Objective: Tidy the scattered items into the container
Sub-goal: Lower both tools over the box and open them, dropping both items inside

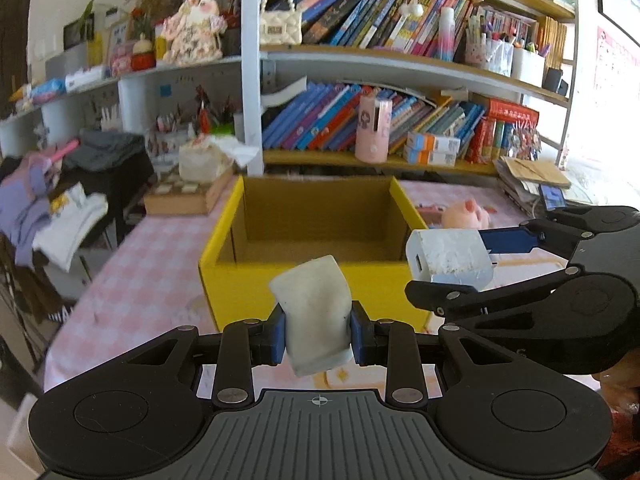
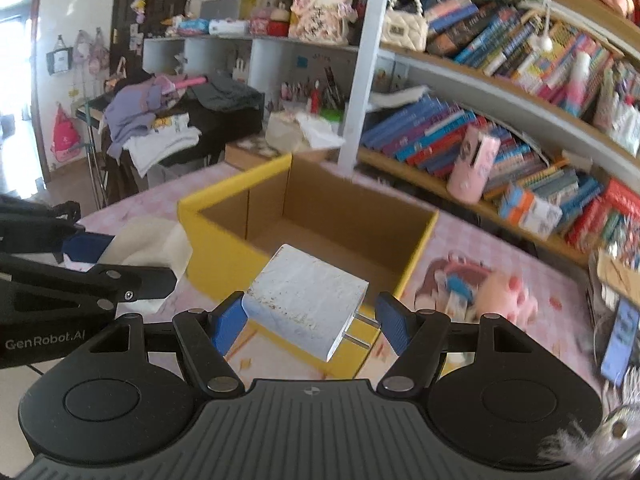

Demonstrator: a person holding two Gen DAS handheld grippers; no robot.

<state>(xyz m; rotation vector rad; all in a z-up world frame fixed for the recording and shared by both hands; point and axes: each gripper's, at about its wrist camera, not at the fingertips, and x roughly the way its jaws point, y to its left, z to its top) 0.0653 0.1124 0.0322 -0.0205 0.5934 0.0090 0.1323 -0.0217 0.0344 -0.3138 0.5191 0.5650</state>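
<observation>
We carry two items at once toward the yellow cardboard box (image 1: 304, 280), which appears empty, presumably to save a trip. Our left gripper (image 1: 318, 334) pinches a soft white pouch (image 1: 314, 312) at its waist, blue pads pressing both sides, the pouch standing upright just short of the box's near wall. Our right gripper (image 2: 310, 320) spans a white plug adapter (image 2: 306, 300): one pad meets its body, the other the metal prongs (image 2: 362, 330). The adapter hangs before the near rim. A pink plush pig (image 2: 508, 296) lies on the checked tablecloth (image 1: 140, 276) beside the box.
</observation>
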